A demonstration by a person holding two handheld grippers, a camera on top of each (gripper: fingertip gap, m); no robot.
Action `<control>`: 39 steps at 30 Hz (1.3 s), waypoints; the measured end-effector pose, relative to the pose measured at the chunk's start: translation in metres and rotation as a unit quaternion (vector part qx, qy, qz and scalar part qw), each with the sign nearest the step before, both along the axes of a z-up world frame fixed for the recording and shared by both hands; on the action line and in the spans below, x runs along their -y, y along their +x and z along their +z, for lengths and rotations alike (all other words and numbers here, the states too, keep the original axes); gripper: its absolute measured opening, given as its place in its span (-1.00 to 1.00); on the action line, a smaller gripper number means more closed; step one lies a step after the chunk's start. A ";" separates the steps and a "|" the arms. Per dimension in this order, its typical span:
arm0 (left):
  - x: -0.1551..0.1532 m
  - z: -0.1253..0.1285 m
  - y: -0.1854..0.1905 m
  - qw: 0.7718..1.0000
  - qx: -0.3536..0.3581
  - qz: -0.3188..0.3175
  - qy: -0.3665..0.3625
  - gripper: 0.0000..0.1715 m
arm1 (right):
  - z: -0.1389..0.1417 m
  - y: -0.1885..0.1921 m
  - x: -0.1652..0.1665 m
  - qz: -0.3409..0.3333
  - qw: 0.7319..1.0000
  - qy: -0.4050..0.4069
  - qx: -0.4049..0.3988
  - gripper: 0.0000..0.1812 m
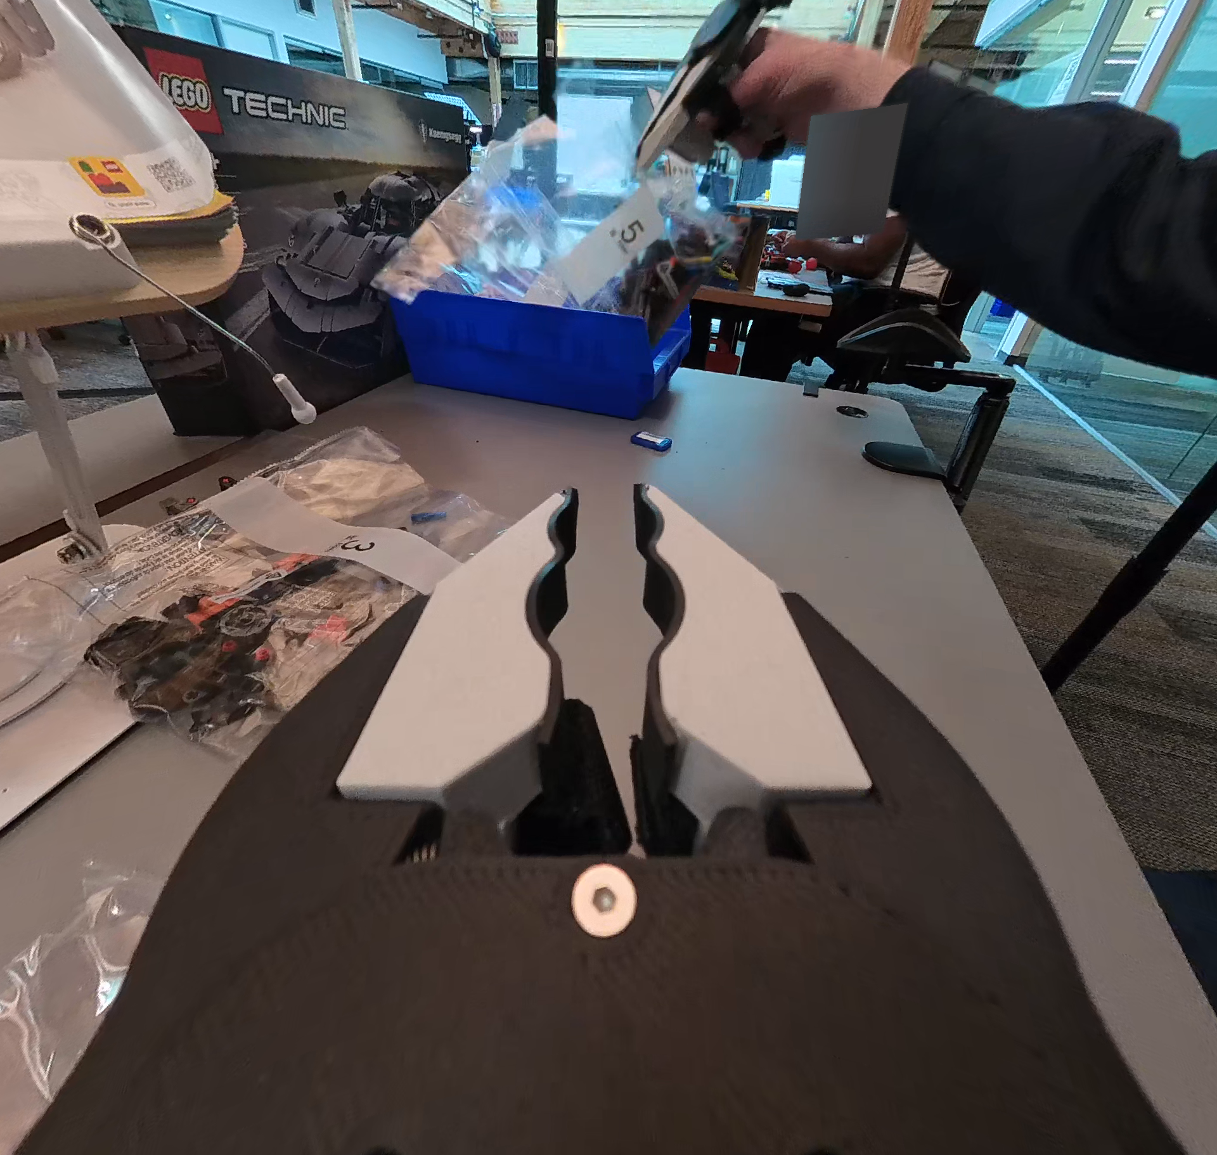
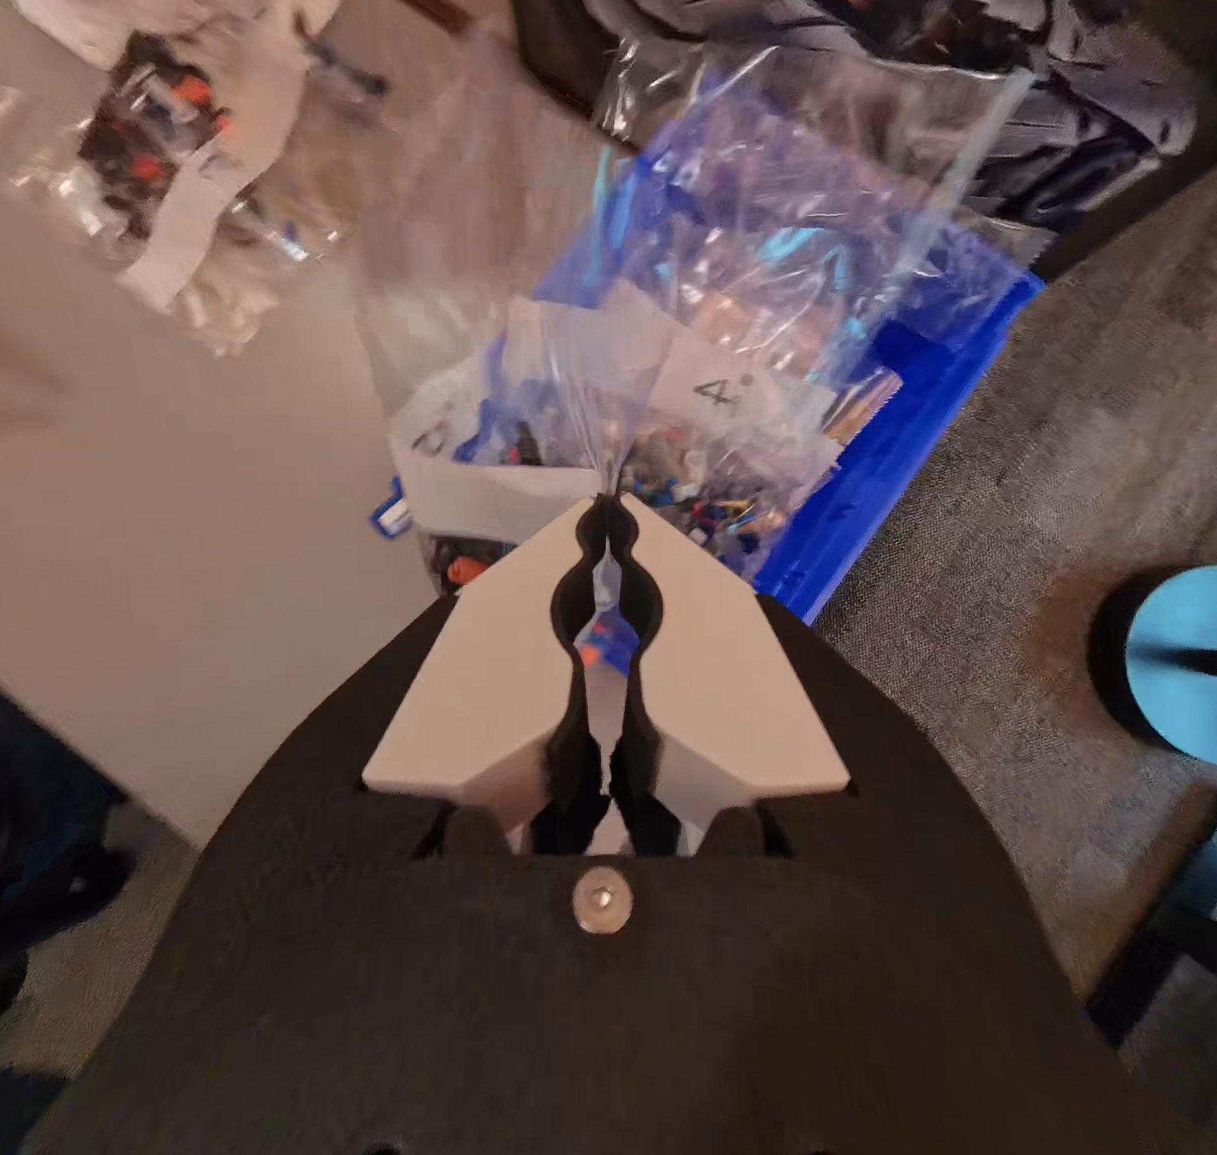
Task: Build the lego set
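Note:
My right gripper [image 2: 609, 503] is shut on the top edge of a clear plastic bag of lego parts [image 2: 777, 221] and holds it over the blue bin [image 2: 882, 465]. In the left wrist view the right gripper [image 1: 652, 148] hangs the same bag [image 1: 527, 234] above the bin [image 1: 540, 359] at the table's far side. My left gripper [image 1: 604, 498] is open and empty, low over the grey table [image 1: 790, 563]. A second bag of black and red parts [image 1: 250, 609] lies flat on the table to its left, and it also shows in the right wrist view [image 2: 164, 135].
The dark lego box [image 1: 316, 201] stands behind the bin. A small blue piece [image 1: 650, 442] lies loose near the bin. A white stand with a booklet [image 1: 79, 168] rises at the far left. More bags [image 2: 487, 484] fill the bin. A black clamp arm [image 1: 955, 451] sits at the table's right edge. About 50 cm separates my left fingertips from my right.

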State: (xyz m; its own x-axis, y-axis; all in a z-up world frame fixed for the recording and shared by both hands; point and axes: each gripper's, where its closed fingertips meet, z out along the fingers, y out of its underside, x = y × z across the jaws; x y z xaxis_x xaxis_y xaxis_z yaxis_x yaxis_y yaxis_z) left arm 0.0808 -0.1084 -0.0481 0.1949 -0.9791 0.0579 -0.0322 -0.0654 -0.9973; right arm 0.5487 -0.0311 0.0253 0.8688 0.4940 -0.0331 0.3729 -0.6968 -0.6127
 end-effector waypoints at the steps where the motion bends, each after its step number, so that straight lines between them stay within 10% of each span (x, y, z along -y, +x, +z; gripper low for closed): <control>1: 0.000 0.000 0.000 1.000 0.000 0.000 0.000 -0.81 | -0.009 0.005 -0.011 -0.020 1.000 0.007 0.004 -1.00; 10: -0.001 -0.002 0.000 1.000 -0.003 0.001 -0.001 -0.81 | -0.085 0.061 -0.046 -0.189 0.971 -0.011 0.147 -0.91; 17: -0.001 0.002 -0.001 1.000 0.000 0.002 0.004 -0.81 | -0.025 0.063 -0.019 -0.227 0.946 0.039 0.230 -0.67; 22: -0.003 0.001 -0.001 1.000 -0.008 0.007 0.010 -0.80 | 0.020 -0.112 -0.013 -0.031 0.989 0.138 0.044 -0.61; 27: -0.005 -0.003 -0.003 1.000 -0.018 0.017 0.015 -0.80 | -0.074 -0.238 -0.020 0.061 0.998 0.026 0.014 -0.40; 33: -0.005 -0.004 -0.003 1.000 -0.017 0.014 0.012 -0.81 | -0.189 -0.302 -0.041 0.033 0.991 -0.115 -0.054 -0.35; 39: -0.001 -0.003 -0.001 1.000 -0.017 0.008 0.016 -0.81 | -0.202 -0.316 -0.059 0.034 0.998 -0.051 -0.012 -0.94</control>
State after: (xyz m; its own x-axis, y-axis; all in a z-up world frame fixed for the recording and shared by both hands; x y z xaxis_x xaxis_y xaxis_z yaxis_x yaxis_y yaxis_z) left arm 0.0803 -0.1073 -0.0506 0.2117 -0.9771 0.0202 -0.0643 -0.0345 -0.9973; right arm 0.2331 0.0284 -0.1771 0.8323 0.5440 -0.1066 0.4069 -0.7301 -0.5489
